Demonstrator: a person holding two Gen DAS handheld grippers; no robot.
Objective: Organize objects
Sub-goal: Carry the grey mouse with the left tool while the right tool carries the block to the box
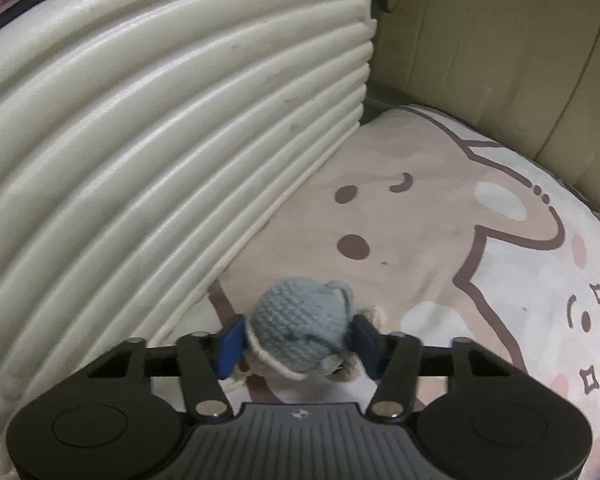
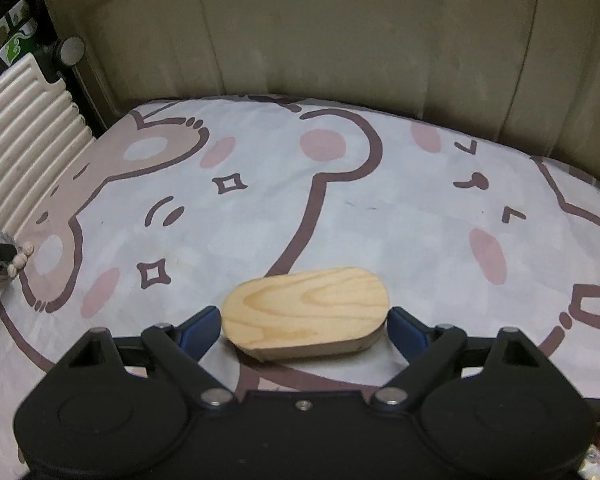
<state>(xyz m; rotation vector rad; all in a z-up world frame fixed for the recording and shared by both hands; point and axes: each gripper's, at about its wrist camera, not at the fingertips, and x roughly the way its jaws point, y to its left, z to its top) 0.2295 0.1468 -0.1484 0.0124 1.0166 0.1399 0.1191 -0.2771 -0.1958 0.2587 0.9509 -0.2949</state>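
Wooden tray (image 2: pixel 306 312) lies crosswise between right jaws.

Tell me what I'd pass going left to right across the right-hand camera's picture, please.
Ribbed cream board → knitted toy held by the other tool → cartoon-bear bedsheet → oval wooden block, sitting between this tool's blue fingers.

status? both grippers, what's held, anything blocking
Left gripper shut on knitted doll, beside ribbed cream panel. Right gripper shut on wooden block over cartoon bedsheet. Nothing blocking ahead.
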